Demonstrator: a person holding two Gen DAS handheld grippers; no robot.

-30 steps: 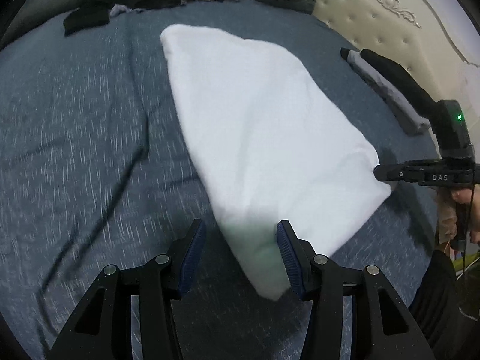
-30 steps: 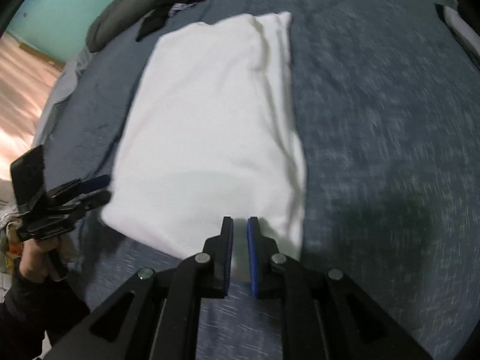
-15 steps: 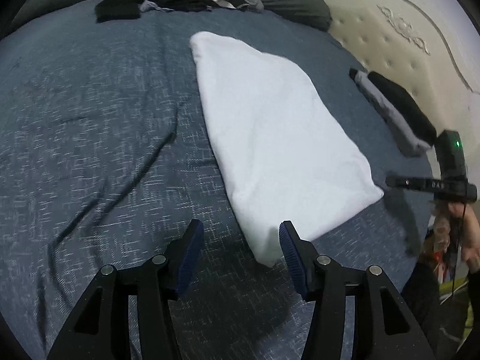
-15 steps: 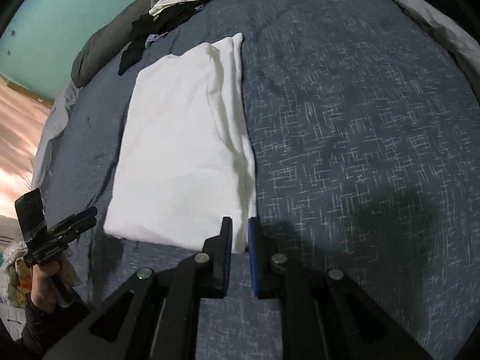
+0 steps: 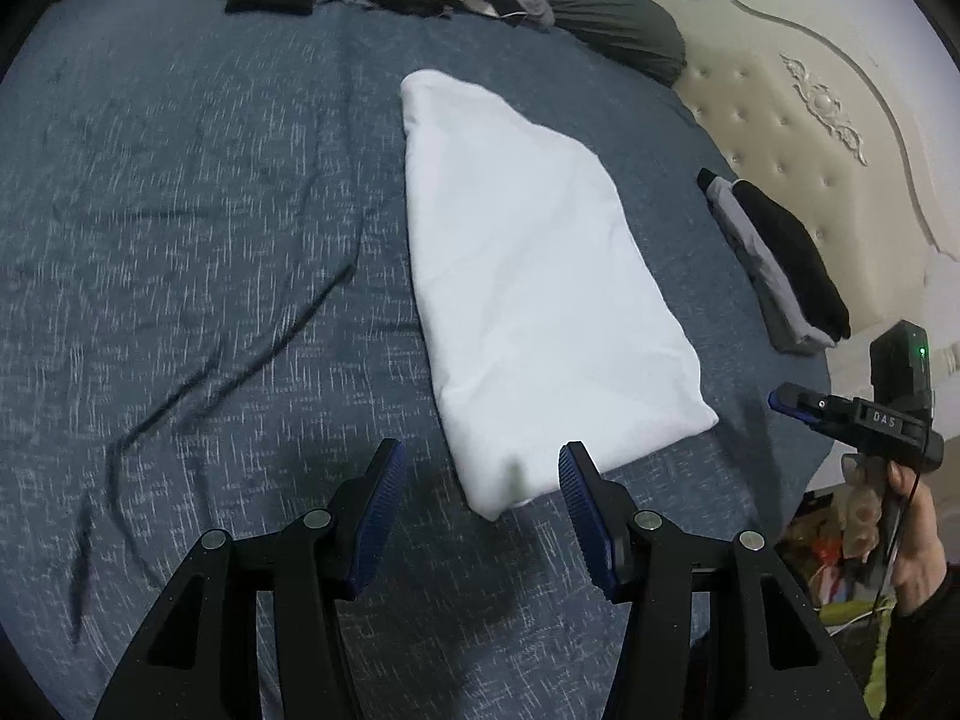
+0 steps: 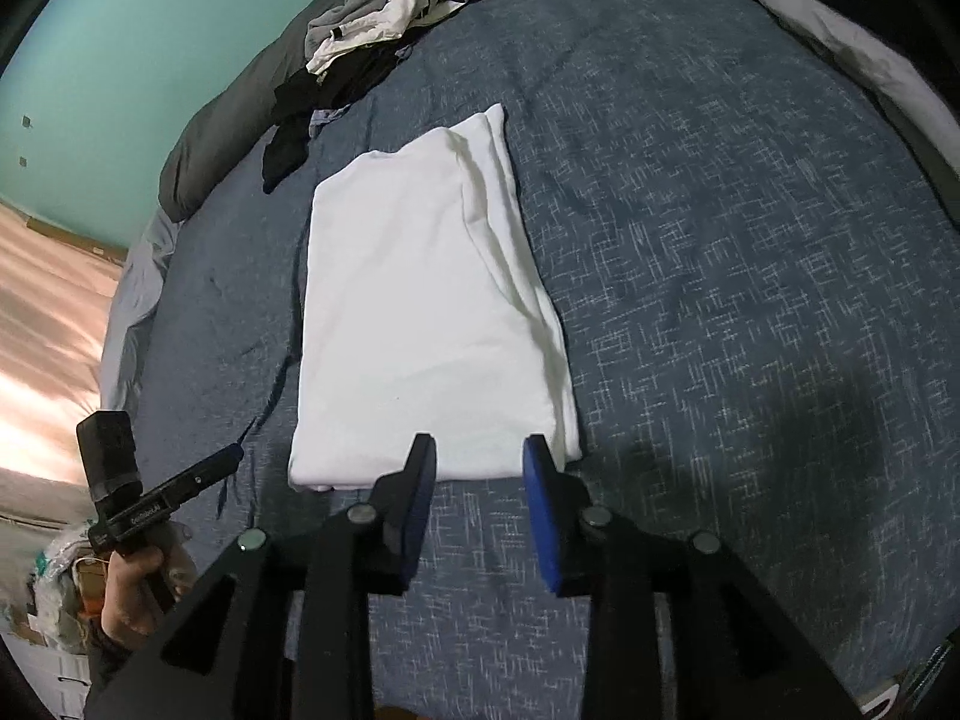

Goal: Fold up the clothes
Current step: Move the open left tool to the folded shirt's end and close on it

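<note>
While folded white garment lay flat on bed, left gripper and right gripper gaped empty at near edge; careless pinch risked unravelling layers.

One folded white garment, one unfolded clothes heap, two claws (both empty).

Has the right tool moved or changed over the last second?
Yes. The right tool has opened and backed away toward the person: its fingers, earlier shut over the white folded garment's near edge, now stand apart just short of it on the blue bedspread.
</note>
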